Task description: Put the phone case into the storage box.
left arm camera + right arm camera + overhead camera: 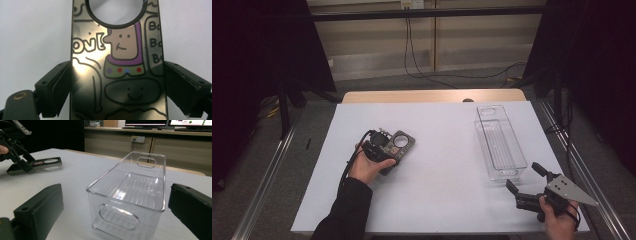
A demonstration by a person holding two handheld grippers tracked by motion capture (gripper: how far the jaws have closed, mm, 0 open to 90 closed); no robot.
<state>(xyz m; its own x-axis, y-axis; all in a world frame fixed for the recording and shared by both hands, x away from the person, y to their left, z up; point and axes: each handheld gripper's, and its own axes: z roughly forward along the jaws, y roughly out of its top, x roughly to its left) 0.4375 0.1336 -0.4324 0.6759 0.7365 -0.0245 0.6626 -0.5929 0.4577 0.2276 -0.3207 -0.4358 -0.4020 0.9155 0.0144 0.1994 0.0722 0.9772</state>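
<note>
- High view: the left tool sits over a phone case lying flat on the counter, left of centre.
- Left gripper view: jaws straddle the case's long edges, pads seemingly touching both sides, so the grasp looks made, though I can't be sure they press.
- Right tool is open and empty, aimed at the clear bin's near end.
- Left to do, I judge: lifting the case and putting it into the bin, well apart on the right.

A table is covered by a white sheet (its wooden edge is left bare at the far side). A phone case lies flat left of centre; a clear bin is set at the right.
</note>
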